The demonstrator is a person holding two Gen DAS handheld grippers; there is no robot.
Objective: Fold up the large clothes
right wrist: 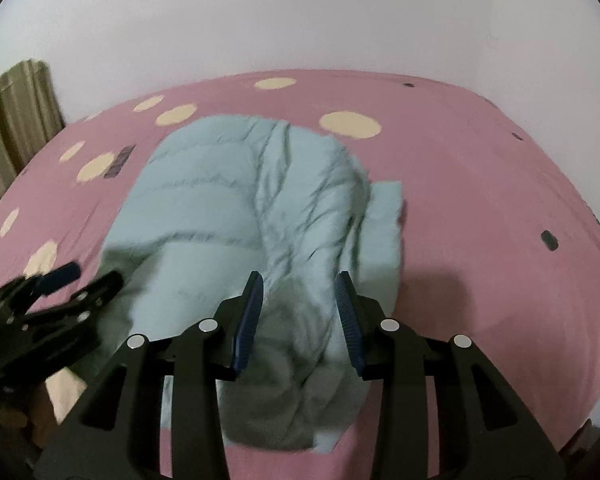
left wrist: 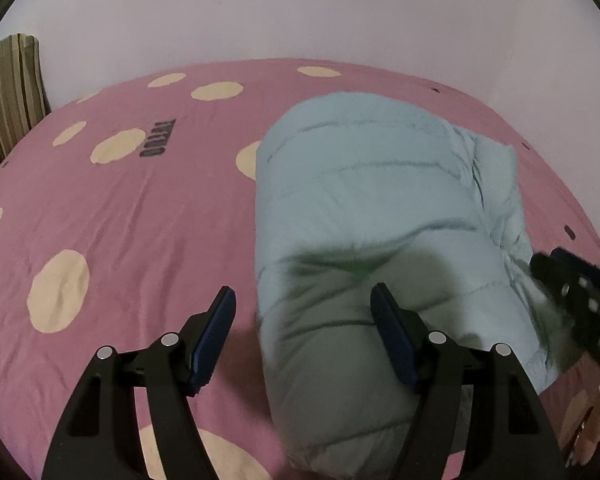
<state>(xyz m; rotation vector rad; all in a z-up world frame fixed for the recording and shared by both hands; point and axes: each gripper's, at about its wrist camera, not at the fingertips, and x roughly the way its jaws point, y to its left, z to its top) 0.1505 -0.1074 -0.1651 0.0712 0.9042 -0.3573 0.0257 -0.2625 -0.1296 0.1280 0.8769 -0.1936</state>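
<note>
A pale blue puffer jacket (left wrist: 380, 208) lies folded into a long bundle on the pink spotted bed sheet (left wrist: 140, 216). It also shows in the right wrist view (right wrist: 240, 208). My left gripper (left wrist: 302, 300) is open, hovering over the jacket's near left edge, with nothing between its fingers. My right gripper (right wrist: 298, 284) is open above the jacket's near end, its blue pads (right wrist: 250, 312) astride a raised fold without closing on it. The right gripper shows at the right edge of the left wrist view (left wrist: 580, 300). The left gripper shows at the lower left of the right wrist view (right wrist: 52, 308).
The sheet (right wrist: 480, 208) has cream dots and small dark marks. A striped curtain (left wrist: 12, 92) hangs at the far left, also seen in the right wrist view (right wrist: 16, 128). A plain pale wall (left wrist: 300, 12) stands behind the bed.
</note>
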